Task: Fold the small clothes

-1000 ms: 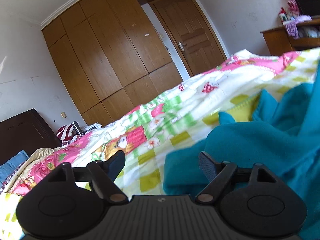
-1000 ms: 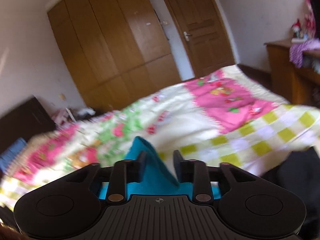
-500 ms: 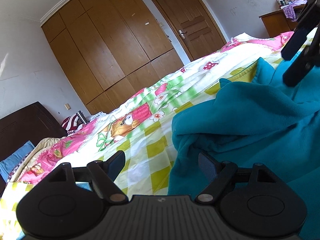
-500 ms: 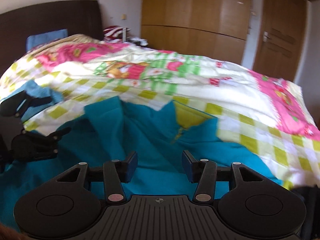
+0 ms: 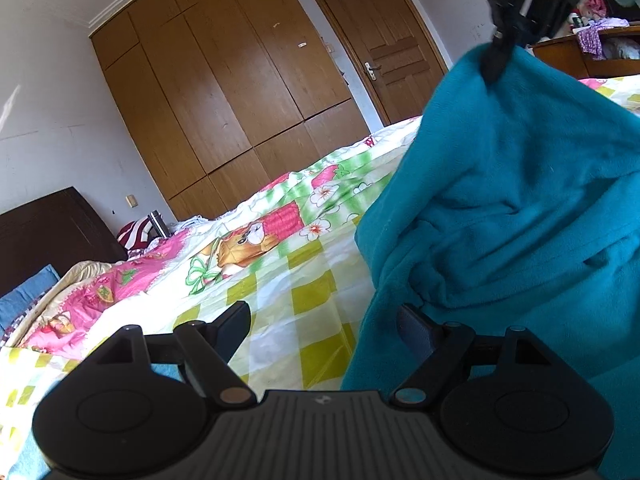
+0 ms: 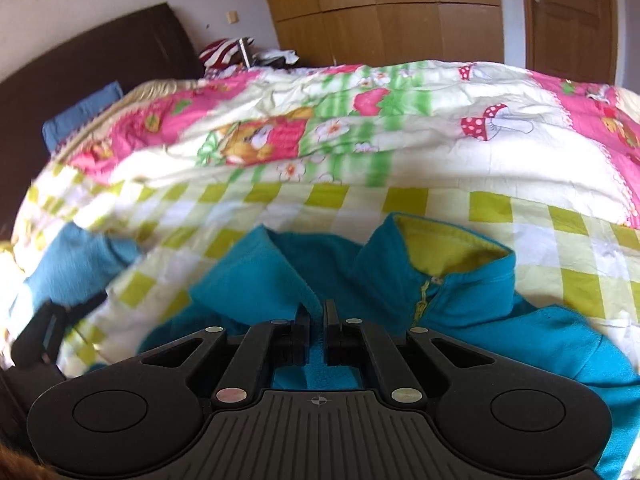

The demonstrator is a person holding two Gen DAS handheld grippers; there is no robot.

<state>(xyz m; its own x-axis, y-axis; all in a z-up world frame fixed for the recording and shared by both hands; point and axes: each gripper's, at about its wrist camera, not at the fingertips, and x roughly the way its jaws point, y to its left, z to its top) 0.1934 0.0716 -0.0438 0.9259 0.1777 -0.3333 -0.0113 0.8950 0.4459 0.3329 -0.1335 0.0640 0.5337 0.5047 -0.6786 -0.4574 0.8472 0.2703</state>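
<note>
Slippage is the risk: the right hand-held gripper (image 6: 317, 330) has just clamped shut on a thin pinch of the teal fleece (image 6: 460, 320), so a quick pull could tear it free or drag the whole garment across the bed (image 6: 360, 200). The fleece fans out from 11 to 3 o'clock beyond its fingers. The left hand-held gripper (image 5: 326, 330) stands spread and empty, fleece edge beside its right finger, at 1 o'clock.

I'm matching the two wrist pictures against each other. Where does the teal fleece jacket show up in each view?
Left wrist: teal fleece jacket fills the right side, its top pinched and lifted by the right gripper.
Right wrist: the jacket lies low in the centre and to the right, yellow collar lining up, a fold clamped between the jaws.
Shared landmark: the wooden door.
</note>
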